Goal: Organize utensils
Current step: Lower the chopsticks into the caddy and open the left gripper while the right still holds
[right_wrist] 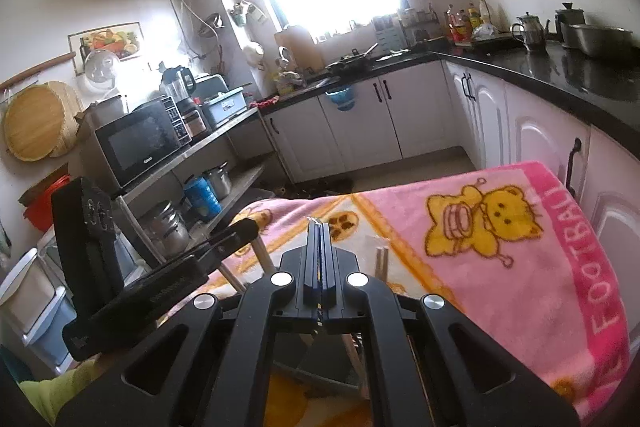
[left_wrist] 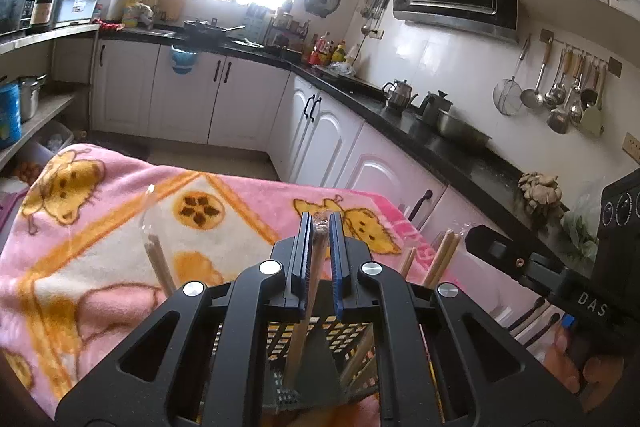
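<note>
My left gripper [left_wrist: 320, 227] is shut on a pale wooden chopstick in clear wrap [left_wrist: 316, 259]. The chopstick slants down into a black perforated utensil holder [left_wrist: 280, 383] right under the jaws. More wooden chopsticks [left_wrist: 442, 257] stand in the holder to the right, and a wrapped one [left_wrist: 158, 259] leans out to the left. In the right wrist view, my right gripper [right_wrist: 319, 227] is shut, with a thin stick [right_wrist: 319, 307] showing as a sliver between its pads, above the same holder [right_wrist: 304, 367]. Chopstick ends [right_wrist: 382, 261] poke up beside it.
A pink cartoon blanket [left_wrist: 100, 267] [right_wrist: 500, 287] covers the table under the holder. The two grippers are side by side, each one's body in the other's view [left_wrist: 520, 259] [right_wrist: 160, 275]. White cabinets and a black counter [left_wrist: 460, 147] run along the right. Shelves with a microwave [right_wrist: 136, 143] stand on the left.
</note>
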`<state>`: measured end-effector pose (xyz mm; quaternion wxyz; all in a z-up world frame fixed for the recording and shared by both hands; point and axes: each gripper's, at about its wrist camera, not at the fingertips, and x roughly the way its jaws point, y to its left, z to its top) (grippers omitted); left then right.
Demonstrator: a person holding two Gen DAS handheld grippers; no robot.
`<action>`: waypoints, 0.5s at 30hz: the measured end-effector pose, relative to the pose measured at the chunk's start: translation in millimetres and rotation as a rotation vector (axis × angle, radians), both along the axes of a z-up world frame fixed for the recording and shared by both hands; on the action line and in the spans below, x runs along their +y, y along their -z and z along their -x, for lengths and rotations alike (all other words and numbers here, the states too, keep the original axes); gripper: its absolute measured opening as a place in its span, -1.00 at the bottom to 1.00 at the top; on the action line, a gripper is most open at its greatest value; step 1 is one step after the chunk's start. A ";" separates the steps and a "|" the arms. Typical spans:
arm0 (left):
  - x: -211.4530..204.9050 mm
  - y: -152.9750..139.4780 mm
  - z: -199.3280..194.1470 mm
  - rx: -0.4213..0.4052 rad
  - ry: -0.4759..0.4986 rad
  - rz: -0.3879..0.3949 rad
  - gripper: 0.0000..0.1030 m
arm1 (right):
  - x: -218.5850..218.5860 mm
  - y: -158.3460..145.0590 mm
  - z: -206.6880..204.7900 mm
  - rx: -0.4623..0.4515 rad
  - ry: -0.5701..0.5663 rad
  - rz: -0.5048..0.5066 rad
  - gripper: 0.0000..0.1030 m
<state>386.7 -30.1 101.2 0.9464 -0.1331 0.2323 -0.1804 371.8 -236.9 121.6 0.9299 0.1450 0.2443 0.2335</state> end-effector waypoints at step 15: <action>11.9 11.4 5.4 0.029 -0.037 0.000 -0.93 | -17.0 24.3 8.6 0.059 0.039 -0.005 -0.98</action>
